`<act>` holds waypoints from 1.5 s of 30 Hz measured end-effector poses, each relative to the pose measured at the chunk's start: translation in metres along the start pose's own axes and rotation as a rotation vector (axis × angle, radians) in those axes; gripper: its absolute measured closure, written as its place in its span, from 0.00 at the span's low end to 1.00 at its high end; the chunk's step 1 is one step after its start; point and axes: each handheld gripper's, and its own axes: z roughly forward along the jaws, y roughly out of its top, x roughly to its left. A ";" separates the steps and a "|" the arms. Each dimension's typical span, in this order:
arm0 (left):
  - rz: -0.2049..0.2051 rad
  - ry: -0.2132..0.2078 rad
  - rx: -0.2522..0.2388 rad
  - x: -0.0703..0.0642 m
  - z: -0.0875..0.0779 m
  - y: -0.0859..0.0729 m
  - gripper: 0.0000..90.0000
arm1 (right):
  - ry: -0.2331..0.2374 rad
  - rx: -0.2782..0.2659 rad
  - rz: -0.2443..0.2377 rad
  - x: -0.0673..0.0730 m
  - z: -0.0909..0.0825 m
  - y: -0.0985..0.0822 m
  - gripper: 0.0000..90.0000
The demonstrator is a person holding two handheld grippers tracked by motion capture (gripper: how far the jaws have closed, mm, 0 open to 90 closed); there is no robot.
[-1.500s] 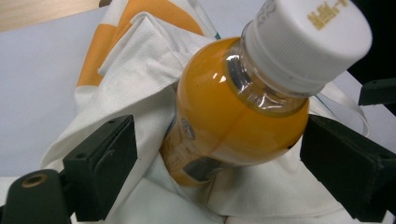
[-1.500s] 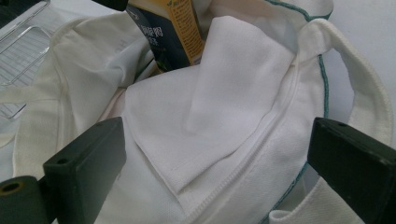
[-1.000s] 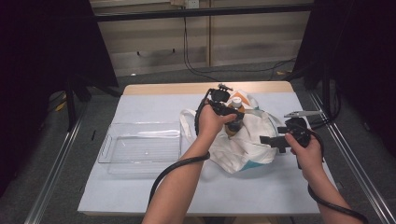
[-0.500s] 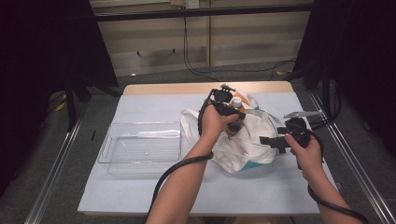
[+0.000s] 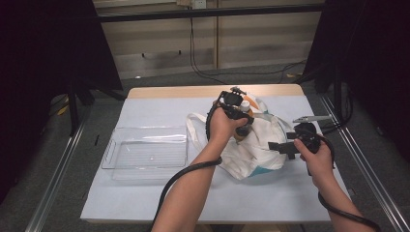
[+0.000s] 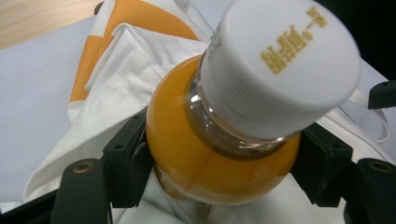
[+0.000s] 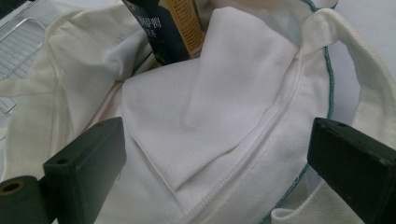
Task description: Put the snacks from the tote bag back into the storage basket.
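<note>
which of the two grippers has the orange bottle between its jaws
The left gripper: its jaws sit either side of the orange juice bottle, and have just been closing on it. The right gripper is open over the white cloth bag.

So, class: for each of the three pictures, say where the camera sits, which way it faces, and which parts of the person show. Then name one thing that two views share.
High view: above the table's near edge, facing forward and down; both forearms, left gripper, right gripper, clear plastic tray.
Left gripper view: on that gripper, looking along its jaws, which have just been closing around the white-capped orange juice bottle.
Right gripper view: along wide-open jaws at the white cloth tote bag.
Shared: the bag in all three.
</note>
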 end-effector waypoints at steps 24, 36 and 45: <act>-0.010 -0.019 0.090 -0.002 -0.036 0.017 0.33 | 0.016 -0.011 0.003 0.004 -0.001 0.002 0.05; -0.003 -0.029 0.133 -0.003 -0.057 0.026 0.33 | 0.026 -0.009 0.008 0.003 -0.001 0.001 0.05; 0.008 -0.020 0.197 0.003 -0.074 0.025 0.33 | 0.035 -0.003 0.002 0.005 0.001 0.002 0.05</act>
